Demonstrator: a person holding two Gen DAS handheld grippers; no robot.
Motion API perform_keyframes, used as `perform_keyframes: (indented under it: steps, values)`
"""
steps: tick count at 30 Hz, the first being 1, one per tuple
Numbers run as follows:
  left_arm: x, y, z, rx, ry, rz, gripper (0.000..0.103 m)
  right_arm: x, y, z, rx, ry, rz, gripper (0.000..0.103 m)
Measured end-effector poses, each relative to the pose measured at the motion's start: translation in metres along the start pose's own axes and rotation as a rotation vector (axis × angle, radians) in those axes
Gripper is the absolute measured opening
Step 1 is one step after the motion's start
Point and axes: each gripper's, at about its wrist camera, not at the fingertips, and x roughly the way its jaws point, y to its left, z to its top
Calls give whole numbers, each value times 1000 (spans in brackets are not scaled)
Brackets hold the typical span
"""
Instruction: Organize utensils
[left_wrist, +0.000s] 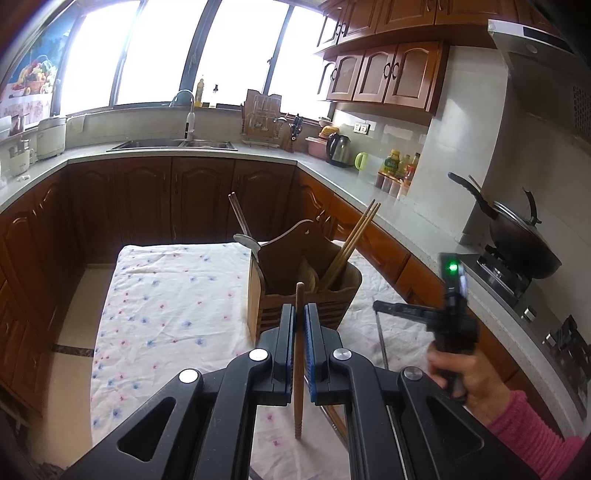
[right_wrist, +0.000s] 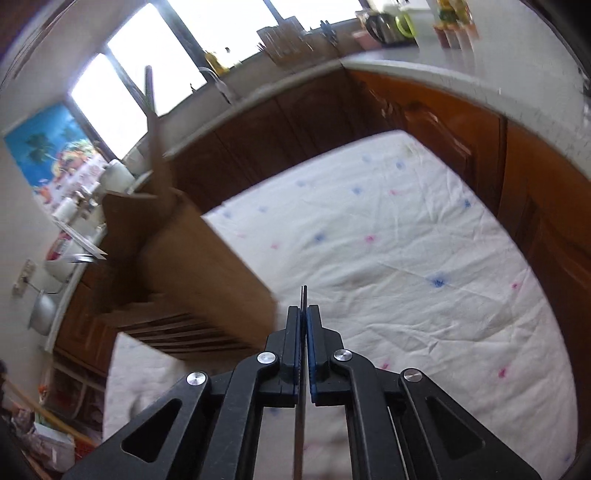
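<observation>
My left gripper (left_wrist: 300, 308) is shut on a wooden utensil handle (left_wrist: 298, 369) and holds it upright just in front of the wooden utensil holder (left_wrist: 295, 295) on the cloth-covered table (left_wrist: 166, 295). The holder has chopsticks (left_wrist: 354, 236) and a spoon (left_wrist: 247, 242) in it. My right gripper (right_wrist: 304, 310) is shut on a thin dark metal utensil (right_wrist: 303, 295), seen edge-on, to the right of the holder (right_wrist: 207, 258). In the left wrist view the right gripper's body (left_wrist: 452, 317) is at the right, and a thin metal rod (left_wrist: 382, 339) hangs below it.
Kitchen counters and brown cabinets (left_wrist: 177, 199) surround the table on three sides. A sink (left_wrist: 173, 144) is at the back, a kettle (left_wrist: 338, 149) and bottles (left_wrist: 399, 166) at the right, a wok (left_wrist: 517, 236) on the stove.
</observation>
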Motion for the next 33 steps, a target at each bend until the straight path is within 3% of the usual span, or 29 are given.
perform_keyframes:
  steps: [10,20,24,27,30,33]
  values:
    - [-12,-6,-4,8,-19,1,4,-70,34,3,-74,-129,117,3]
    - [-14,-7,-3,11,-31,5,4,-107,55,14,-143,-215,133,0]
    - [-14,-5,-4,4,-30,9,4,-91,53,17,-145,-164,110,1]
    - [-13,-3,-3,-3,-28,11,4,-59,40,15,-105,-88,50,12]
    - [-15,-1,-2,-4,-29,19,4,-29,28,3,-57,-7,74,12]
    - [-16,2,-1,-8,-31,22,4,-8,46,-21,-120,71,106,12]
